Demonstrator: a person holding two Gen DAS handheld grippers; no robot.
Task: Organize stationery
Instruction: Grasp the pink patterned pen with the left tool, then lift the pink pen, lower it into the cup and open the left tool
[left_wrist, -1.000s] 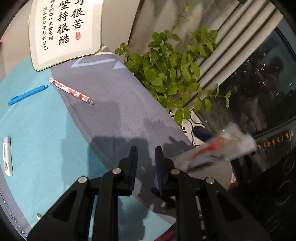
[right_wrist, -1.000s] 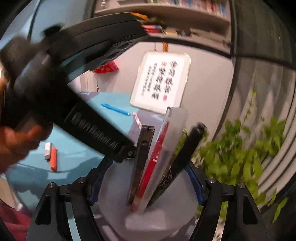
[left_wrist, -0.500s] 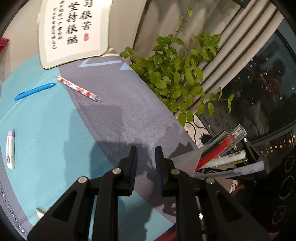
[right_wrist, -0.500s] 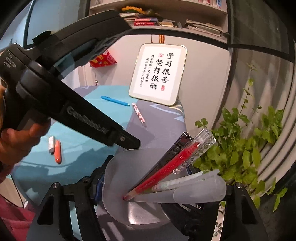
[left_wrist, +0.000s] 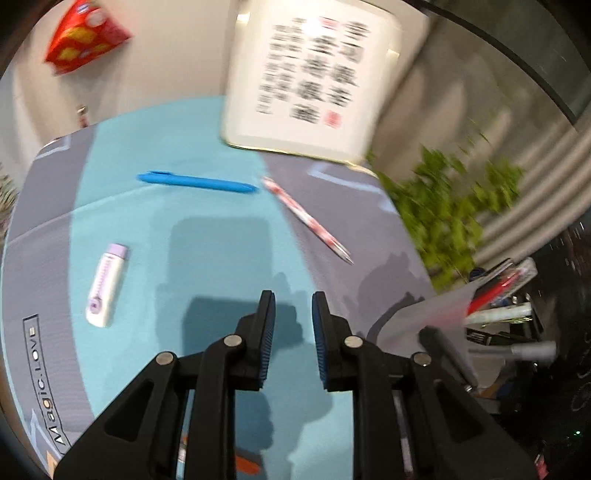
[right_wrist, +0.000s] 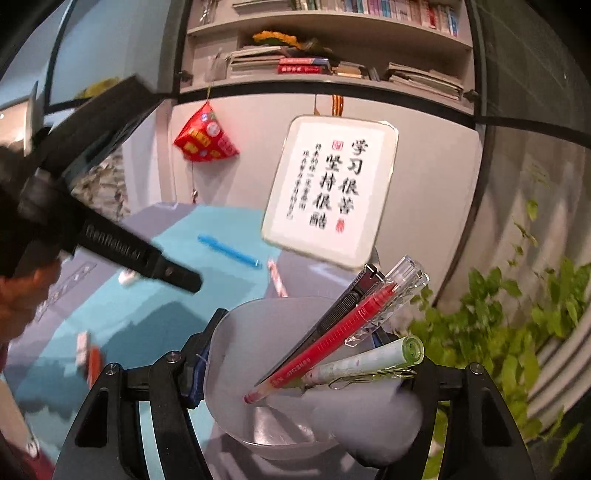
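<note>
My right gripper (right_wrist: 306, 369) is shut on a translucent pen cup (right_wrist: 243, 343), one finger on each side of it. The cup tilts, and a red pen (right_wrist: 332, 339), a black pen (right_wrist: 340, 306) and a green-and-white pen (right_wrist: 369, 360) lean out to the right. My left gripper (left_wrist: 292, 299) hovers over the teal mat (left_wrist: 221, 258). Its jaws are opening from a narrow gap with nothing between them. On the mat lie a blue pen (left_wrist: 197, 182), a red-and-white patterned pen (left_wrist: 306, 219) and a purple-and-white corrector (left_wrist: 105, 286). The cup (left_wrist: 424, 317) appears at the right of the left wrist view.
A framed calligraphy board (left_wrist: 314, 74) leans on the wall behind the mat. A leafy plant (left_wrist: 454, 206) stands to its right and a red ornament (right_wrist: 205, 140) hangs to its left. An orange item (right_wrist: 92, 363) lies at the mat's near left. A hand (right_wrist: 22, 295) holds the left gripper.
My left gripper has drawn away from the cup, swung left over the mat and rolled. My right gripper has shifted with the cup, whose pens now lean right.
</note>
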